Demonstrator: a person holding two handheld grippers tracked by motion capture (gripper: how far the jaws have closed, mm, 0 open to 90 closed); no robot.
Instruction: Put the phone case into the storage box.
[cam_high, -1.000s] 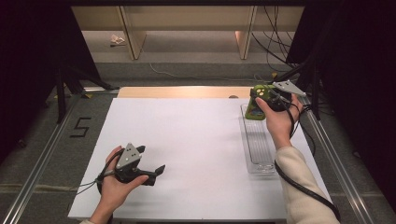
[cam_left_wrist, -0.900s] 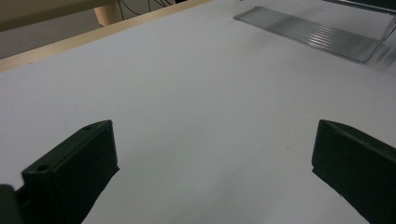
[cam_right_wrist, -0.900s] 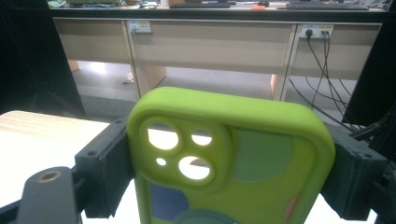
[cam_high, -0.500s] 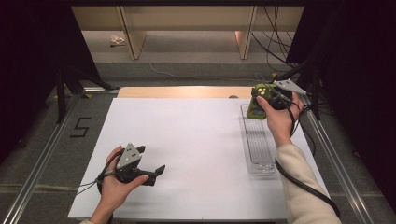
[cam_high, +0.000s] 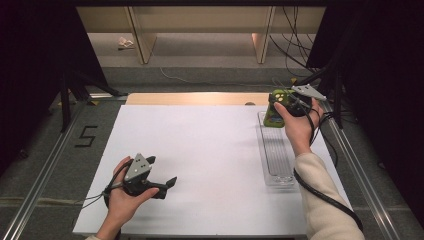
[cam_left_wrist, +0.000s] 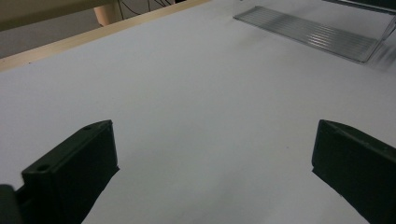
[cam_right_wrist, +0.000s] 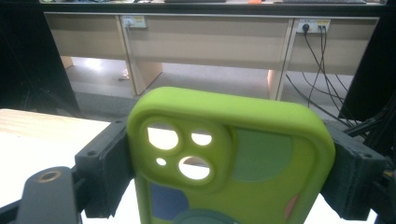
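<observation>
Your right gripper (cam_high: 281, 102) clamps a lime-green phone case (cam_right_wrist: 231, 158) by its long sides, over the far end of the clear ribbed tray (cam_high: 276, 155) at the table's right. The case's long axis runs along the jaws, with the camera-cutout end pointing away from your hand, toward the far edge of the table (cam_high: 200, 150). It looks like soft, matte rubber with rounded corners and coloured patches. Your right forearm reaches forward alongside the tray. Your left gripper (cam_high: 167, 182) rests low on the white tabletop, jaws wide apart with nothing between them.
</observation>
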